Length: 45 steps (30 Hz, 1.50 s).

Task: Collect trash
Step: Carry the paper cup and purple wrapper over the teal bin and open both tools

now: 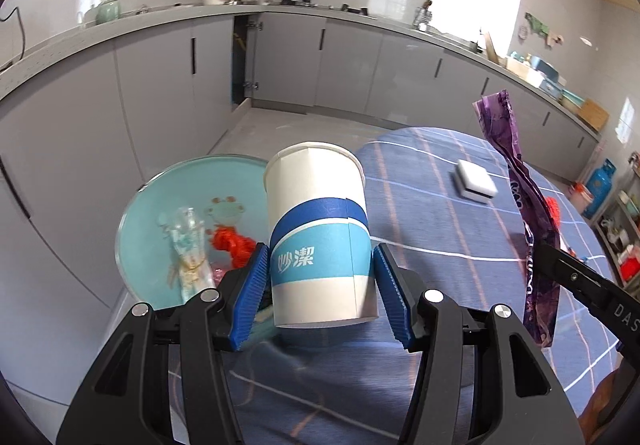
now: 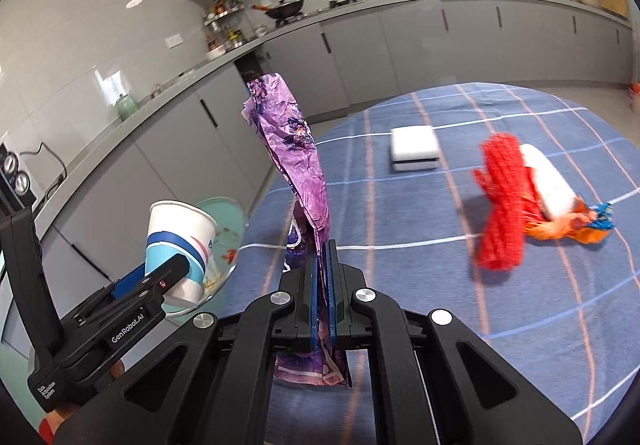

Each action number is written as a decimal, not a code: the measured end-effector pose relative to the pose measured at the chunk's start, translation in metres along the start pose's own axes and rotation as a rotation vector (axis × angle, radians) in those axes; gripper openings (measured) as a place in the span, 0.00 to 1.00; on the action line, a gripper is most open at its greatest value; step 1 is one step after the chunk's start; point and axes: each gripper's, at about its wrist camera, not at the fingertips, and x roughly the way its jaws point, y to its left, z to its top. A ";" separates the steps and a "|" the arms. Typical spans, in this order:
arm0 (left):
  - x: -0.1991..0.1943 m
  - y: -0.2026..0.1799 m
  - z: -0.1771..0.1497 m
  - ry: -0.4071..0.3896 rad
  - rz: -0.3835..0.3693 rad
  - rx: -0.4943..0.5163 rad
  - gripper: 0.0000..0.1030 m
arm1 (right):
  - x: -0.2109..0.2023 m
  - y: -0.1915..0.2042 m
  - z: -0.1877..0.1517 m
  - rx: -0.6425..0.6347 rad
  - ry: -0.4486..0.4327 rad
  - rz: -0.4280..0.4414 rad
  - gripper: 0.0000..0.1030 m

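Observation:
A white paper cup (image 1: 320,237) with blue bands stands upright between the blue pads of my left gripper (image 1: 320,265), which is shut on it above the table's edge. In the right wrist view the same cup (image 2: 180,241) and left gripper (image 2: 160,277) are at the lower left. My right gripper (image 2: 323,249) is shut on a long crumpled purple wrapper (image 2: 296,149) that sticks up from its jaws; the wrapper (image 1: 516,173) also shows at the right of the left wrist view. Beyond the cup, a round teal tray (image 1: 160,189) holds a clear wrapper and a red net.
The table has a blue checked cloth (image 2: 400,325). On it lie a white block (image 2: 414,149), a red mesh net (image 2: 500,205) around a white roll, and an orange and blue wrapper (image 2: 592,225). Grey kitchen cabinets (image 1: 140,93) run behind. A blue gas bottle (image 1: 600,185) stands far right.

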 end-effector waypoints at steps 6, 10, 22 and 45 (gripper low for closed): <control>0.001 0.028 0.002 0.000 0.022 -0.042 0.52 | 0.015 0.036 0.002 -0.056 0.026 0.041 0.05; 0.002 0.047 0.002 -0.002 0.036 -0.071 0.52 | 0.027 0.057 0.002 -0.087 0.044 0.063 0.05; 0.010 0.107 0.009 -0.001 0.122 -0.189 0.52 | 0.068 0.103 0.000 -0.144 0.114 0.111 0.05; 0.057 0.123 0.015 0.082 0.155 -0.157 0.52 | 0.165 0.134 0.001 -0.192 0.259 0.112 0.05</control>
